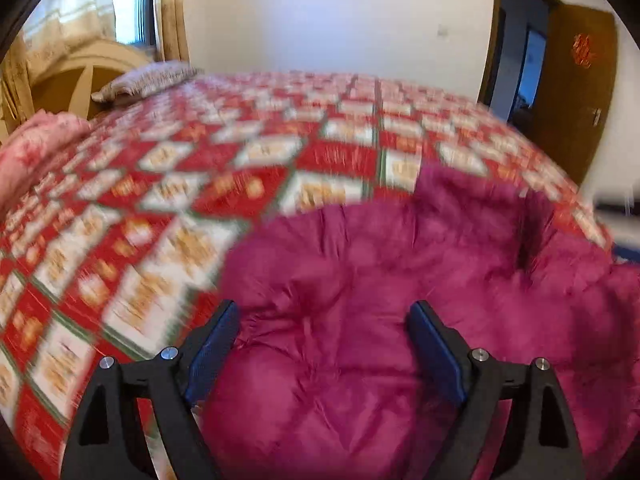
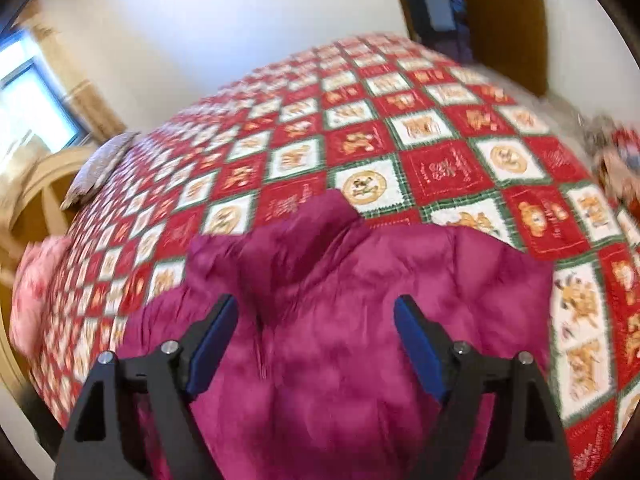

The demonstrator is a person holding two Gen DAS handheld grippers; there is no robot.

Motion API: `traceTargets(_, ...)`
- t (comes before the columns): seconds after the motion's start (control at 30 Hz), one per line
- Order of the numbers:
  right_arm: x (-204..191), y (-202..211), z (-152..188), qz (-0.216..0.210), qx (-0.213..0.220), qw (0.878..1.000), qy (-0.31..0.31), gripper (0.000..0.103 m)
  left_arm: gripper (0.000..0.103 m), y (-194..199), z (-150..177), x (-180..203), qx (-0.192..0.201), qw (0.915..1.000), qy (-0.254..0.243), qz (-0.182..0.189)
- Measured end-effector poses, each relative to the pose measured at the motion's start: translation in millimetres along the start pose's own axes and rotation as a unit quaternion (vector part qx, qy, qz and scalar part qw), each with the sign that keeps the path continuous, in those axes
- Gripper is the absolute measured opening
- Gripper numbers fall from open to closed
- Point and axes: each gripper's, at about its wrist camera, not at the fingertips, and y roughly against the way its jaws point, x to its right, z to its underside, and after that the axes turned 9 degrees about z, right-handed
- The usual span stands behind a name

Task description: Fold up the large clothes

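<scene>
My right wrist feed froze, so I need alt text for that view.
The right gripper, jaws open and empty, hangs over a magenta puffer jacket lying on a bed's red-and-white patchwork quilt. A pillow lies at the far left by the headboard; the picture is motion-blurred.

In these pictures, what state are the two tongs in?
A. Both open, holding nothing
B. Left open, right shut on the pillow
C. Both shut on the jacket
A: the left tongs and right tongs both show a wide gap between their blue pads, over the magenta jacket on the quilt.
</scene>
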Motion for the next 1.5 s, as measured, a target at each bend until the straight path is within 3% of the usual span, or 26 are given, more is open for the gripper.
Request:
traceTargets(0.17, -6, -42, -34, -0.01, -0.05, 0.997, -0.057, 0.083, 0.088, -18, 5, 19, -0.022, 0.9978, -0.041, -0.048)
traceTargets(0.27, -18, -62, -47, 0.008, -0.068, 0.996, -0.057, 0.083, 0.088, -17, 8, 20, -0.02, 0.9971, -0.047, -0.057)
traceTargets(0.33, -25, -80, -49, 0.03, -0.102, 0.994, -0.039, 0.081, 0.088, -18, 8, 21, -0.019, 0.9967, -0.051, -0.06)
traceTargets(0.43, -19, -84, -42, 0.03, -0.125, 0.991, -0.025, 0.034, 0.088, -18, 7, 17, -0.021, 0.9975, -0.044, -0.051)
traceTargets(0.47, -15, -76, -37, 0.033, -0.118, 0.992, -0.012, 0.026, 0.088, -19, 6, 15, -0.022, 0.9978, -0.041, -0.048)
traceTargets(0.6, 9, -36, -14, 0.061, -0.084, 0.994, 0.028, 0.018, 0.088, -19, 6, 16, -0.022, 0.9979, -0.039, -0.047)
traceTargets(0.7, 41, -34, 8, 0.078, -0.1, 0.992, 0.013, 0.017, 0.088, -19, 6, 16, -0.023, 0.9978, -0.04, -0.047)
traceTargets(0.77, 63, -46, 27, 0.068, -0.114, 0.991, -0.01, 0.003, 0.088, -19, 6, 17, -0.024, 0.9975, -0.044, -0.05)
traceTargets(0.9, 70, -40, 46, 0.059, -0.044, 0.997, -0.013, 0.0, 0.088, -12, 0, 23, -0.034, 0.9962, -0.066, -0.045)
traceTargets(1.0, 70, -34, 53, 0.062, -0.01, 0.998, -0.018, 0.0, 0.088, 9, -19, 23, -0.018, 0.998, -0.061, 0.003)
traceTargets(1.1, 65, -20, 46, 0.045, 0.007, 0.999, -0.02, 0.026, 0.088, 26, -47, 27, 0.02, 0.9978, -0.057, 0.028)
traceTargets(1.17, 63, 3, 33, 0.015, 0.04, 0.998, -0.043, 0.083, 0.088, 25, -62, 32, 0.033, 0.9972, -0.059, 0.032)
traceTargets(1.2, 59, 10, 26, 0.007, 0.061, 0.997, -0.051, 0.092, 0.088, 23, -69, 35, 0.037, 0.997, -0.062, 0.029)
traceTargets(1.27, 46, 15, 13, 0.001, 0.079, 0.996, -0.048, 0.094, 0.088, 17, -79, 42, 0.039, 0.9969, -0.066, 0.018)
traceTargets(1.3, 38, 10, 9, -0.001, 0.073, 0.997, -0.041, 0.09, 0.088, 13, -81, 44, 0.037, 0.9971, -0.064, 0.018)
traceTargets(1.33, 29, 1, 3, -0.008, 0.058, 0.998, -0.024, 0.078, 0.088, 7, -83, 46, 0.032, 0.9976, -0.057, 0.022)
traceTargets(1.37, 22, -12, 0, -0.004, 0.038, 0.999, -0.006, 0.056, 0.088, 2, -85, 46, 0.027, 0.9979, -0.051, 0.029)
traceTargets(1.4, 15, -27, 0, 0.001, 0.016, 1.0, 0.012, 0.041, 0.088, -2, -86, 47, 0.023, 0.9981, -0.044, 0.036)
traceTargets(1.43, 13, -42, 3, 0.009, -0.009, 1.0, 0.024, 0.013, 0.088, -7, -88, 49, 0.015, 0.9981, -0.037, 0.047)
traceTargets(1.5, 19, -59, 17, 0.028, -0.041, 0.998, 0.026, 0.013, 0.088, -11, -92, 55, 0.006, 0.9978, -0.035, 0.057)
